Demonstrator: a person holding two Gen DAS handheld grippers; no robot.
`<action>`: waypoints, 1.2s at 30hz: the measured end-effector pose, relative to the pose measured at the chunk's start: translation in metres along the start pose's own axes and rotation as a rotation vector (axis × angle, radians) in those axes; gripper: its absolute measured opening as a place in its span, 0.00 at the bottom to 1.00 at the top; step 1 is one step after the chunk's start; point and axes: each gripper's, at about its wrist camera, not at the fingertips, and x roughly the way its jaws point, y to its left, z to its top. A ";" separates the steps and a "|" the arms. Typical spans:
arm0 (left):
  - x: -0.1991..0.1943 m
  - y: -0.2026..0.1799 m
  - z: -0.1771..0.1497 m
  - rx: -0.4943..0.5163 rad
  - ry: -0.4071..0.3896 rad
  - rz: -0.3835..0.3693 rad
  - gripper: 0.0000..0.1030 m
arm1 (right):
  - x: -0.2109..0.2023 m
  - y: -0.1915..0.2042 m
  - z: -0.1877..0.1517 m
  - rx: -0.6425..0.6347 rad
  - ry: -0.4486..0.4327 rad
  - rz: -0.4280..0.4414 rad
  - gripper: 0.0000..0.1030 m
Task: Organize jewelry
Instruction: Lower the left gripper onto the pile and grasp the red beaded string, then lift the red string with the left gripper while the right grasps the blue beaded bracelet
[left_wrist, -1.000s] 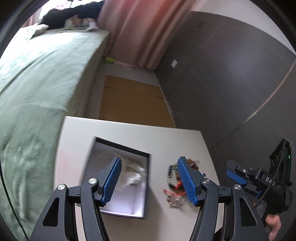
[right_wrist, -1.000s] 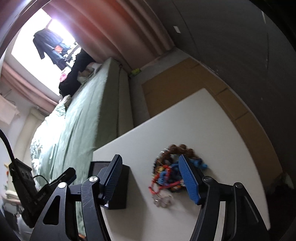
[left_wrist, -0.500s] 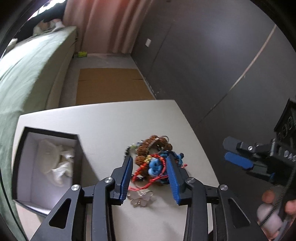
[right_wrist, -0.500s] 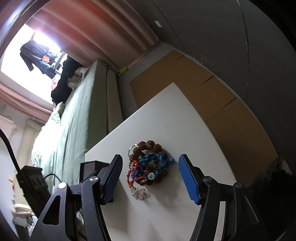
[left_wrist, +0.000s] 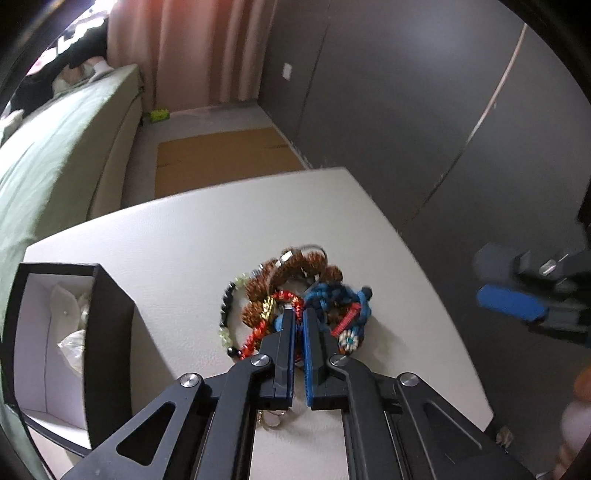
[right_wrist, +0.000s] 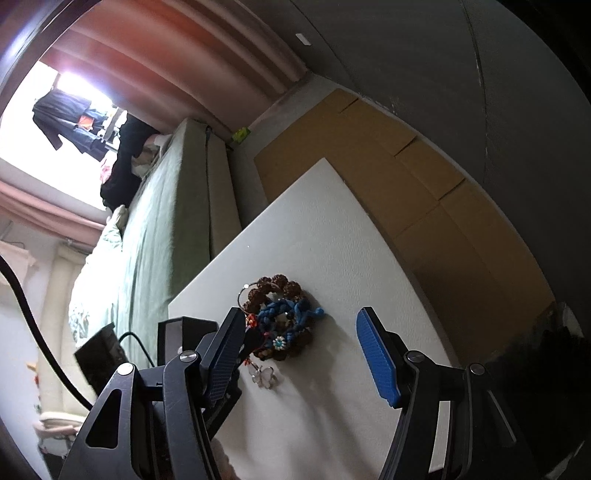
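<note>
On a white tabletop (left_wrist: 177, 251), the tangled jewelry pile (left_wrist: 295, 299) lies unsorted right of the open box (left_wrist: 107, 332); the left tongs (left_wrist: 299, 314) have pinched shut within it, the right tongs (right_wrist: 299, 350) hover open, so sorting has barely begun.

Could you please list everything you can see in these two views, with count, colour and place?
tangled pile of beaded and braided bracelets: one heap, brown, blue, red, black, table centre.
white butterfly charm: one, beside the heap's near edge.
open black box with white lining: one, table's left; crumpled white wrapping inside.
white table: one.
green bed: one, left of table.
flat brown cardboard: on floor beyond table.
pink curtain: far wall.
left claw: blue pads, just closed in the heap.
right claw: open above table.
</note>
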 end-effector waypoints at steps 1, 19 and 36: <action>-0.004 0.001 0.001 -0.003 -0.013 -0.002 0.03 | 0.003 0.000 0.000 -0.002 0.007 0.001 0.62; -0.053 0.054 0.018 -0.121 -0.108 -0.025 0.03 | 0.073 0.015 -0.003 -0.038 0.125 -0.075 0.45; -0.109 0.107 0.027 -0.214 -0.213 -0.018 0.03 | 0.048 0.050 -0.006 -0.146 0.000 -0.044 0.07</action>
